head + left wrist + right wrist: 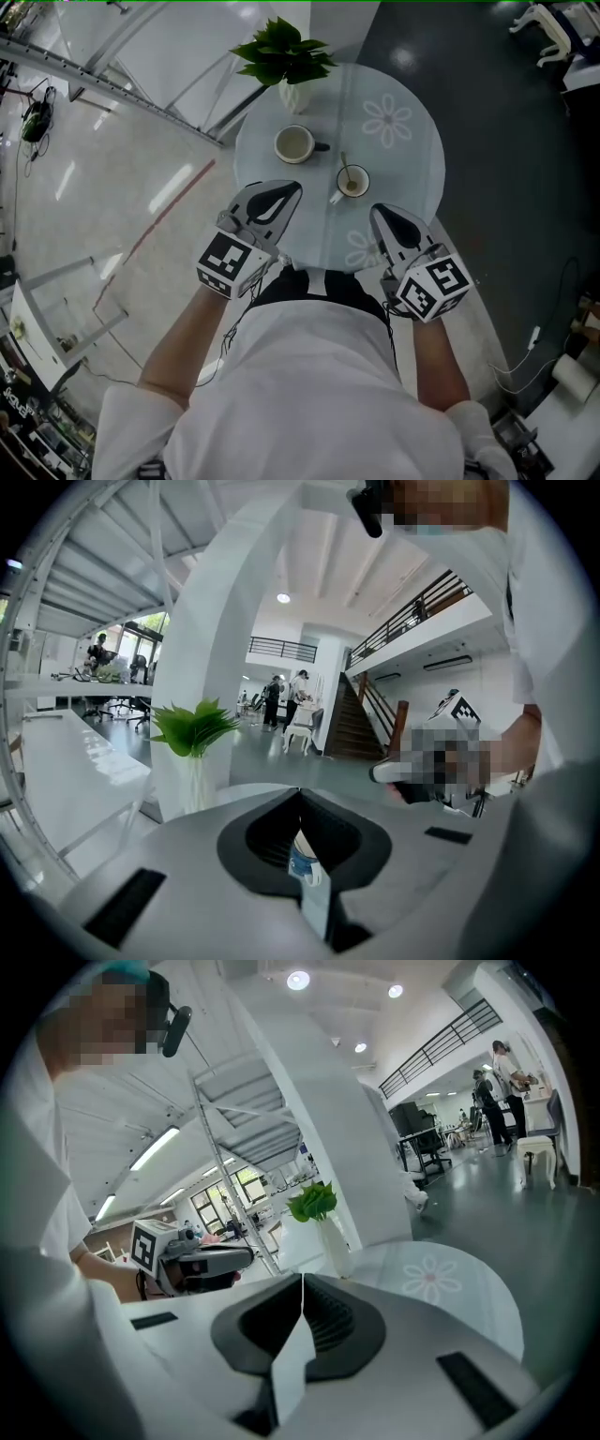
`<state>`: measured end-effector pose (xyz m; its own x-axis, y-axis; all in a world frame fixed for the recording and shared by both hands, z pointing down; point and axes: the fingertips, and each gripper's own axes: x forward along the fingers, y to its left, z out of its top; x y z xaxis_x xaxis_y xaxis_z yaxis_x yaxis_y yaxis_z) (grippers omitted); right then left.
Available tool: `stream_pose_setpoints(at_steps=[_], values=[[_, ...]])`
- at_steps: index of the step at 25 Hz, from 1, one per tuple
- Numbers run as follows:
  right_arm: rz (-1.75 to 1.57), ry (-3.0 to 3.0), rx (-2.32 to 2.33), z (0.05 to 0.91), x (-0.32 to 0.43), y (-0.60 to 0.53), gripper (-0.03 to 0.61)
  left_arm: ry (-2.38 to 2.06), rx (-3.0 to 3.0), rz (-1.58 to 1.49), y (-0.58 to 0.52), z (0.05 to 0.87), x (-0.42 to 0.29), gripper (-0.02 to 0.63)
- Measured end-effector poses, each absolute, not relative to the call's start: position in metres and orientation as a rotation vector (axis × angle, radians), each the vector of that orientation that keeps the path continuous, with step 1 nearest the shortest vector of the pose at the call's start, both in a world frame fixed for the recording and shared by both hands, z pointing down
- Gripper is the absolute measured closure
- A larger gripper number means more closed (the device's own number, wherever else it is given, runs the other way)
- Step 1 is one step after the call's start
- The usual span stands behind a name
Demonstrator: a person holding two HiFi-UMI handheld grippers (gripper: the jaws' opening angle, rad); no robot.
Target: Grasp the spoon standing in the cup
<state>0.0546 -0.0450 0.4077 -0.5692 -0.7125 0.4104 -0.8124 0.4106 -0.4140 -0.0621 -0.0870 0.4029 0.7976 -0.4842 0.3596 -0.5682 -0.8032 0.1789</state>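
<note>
In the head view a small white cup stands near the middle of the round glass table, and a spoon stands in it with its handle leaning up and away. My left gripper hovers at the table's near-left edge, left of the cup, its jaws shut on nothing. The right gripper is just in front of the cup and a little right of it, also shut and empty. Neither gripper view shows the cup or the spoon; the left gripper and right gripper show pressed-together jaws.
A larger white mug with a dark handle stands behind and left of the cup. A green plant in a white vase sits at the table's far edge; the plant shows in the left gripper view, and the plant in the right.
</note>
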Motion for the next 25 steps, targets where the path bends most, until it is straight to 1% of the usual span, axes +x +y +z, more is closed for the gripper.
stream_pose_setpoints(at_steps=[12,25], values=[[0.967,-2.472,1.262,0.441,0.101,-0.071,0.555,-0.839,2.625,0.436,-0.119,0.455,-0.014,0.592],[1.061,-2.399,1.233,0.481,0.128,-0.073,0.555,-0.798,2.546,0.441,-0.139,0.509,0.009,0.591]])
